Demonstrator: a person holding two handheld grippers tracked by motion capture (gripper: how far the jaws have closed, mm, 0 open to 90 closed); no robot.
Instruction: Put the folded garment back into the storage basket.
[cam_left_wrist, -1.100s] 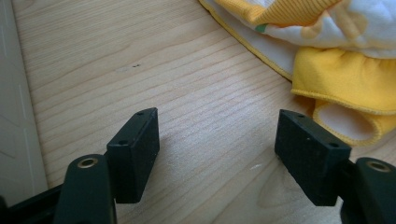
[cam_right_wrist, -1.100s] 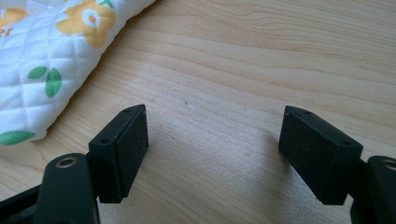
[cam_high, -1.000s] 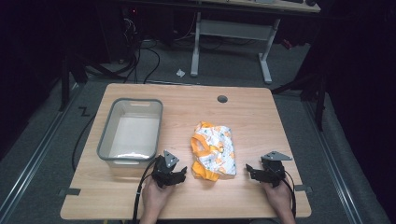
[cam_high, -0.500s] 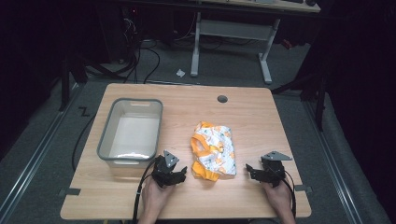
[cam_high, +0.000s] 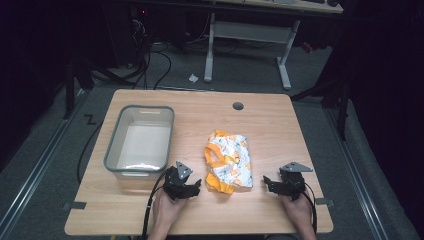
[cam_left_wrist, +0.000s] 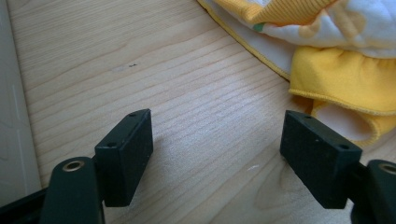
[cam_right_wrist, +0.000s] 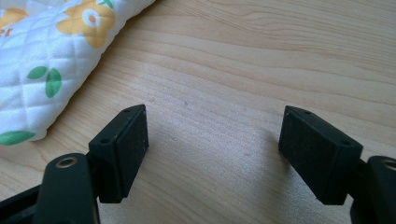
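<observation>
A crumpled child's garment (cam_high: 229, 161), white with orange and yellow flower print, lies on the wooden table (cam_high: 280, 130) near the front. My left gripper (cam_high: 192, 187) rests on the table just left of it. Its jaws have just been opening and stand apart with nothing between them. In the left gripper view the gripper (cam_left_wrist: 219, 149) hovers over bare wood, with the garment's yellow edge (cam_left_wrist: 336, 70) at the upper right. My right gripper (cam_high: 267, 182) sits open to the garment's right. In the right gripper view its jaws (cam_right_wrist: 215, 149) frame bare wood, and the quilted cloth (cam_right_wrist: 51, 51) lies at the upper left.
A grey plastic bin (cam_high: 116, 150) stands empty on the table's left half, just behind the left gripper; its wall (cam_left_wrist: 11, 116) edges the left gripper view. A round cable hole (cam_high: 238, 106) sits near the far edge. Desk legs and cables stand on the dark floor beyond.
</observation>
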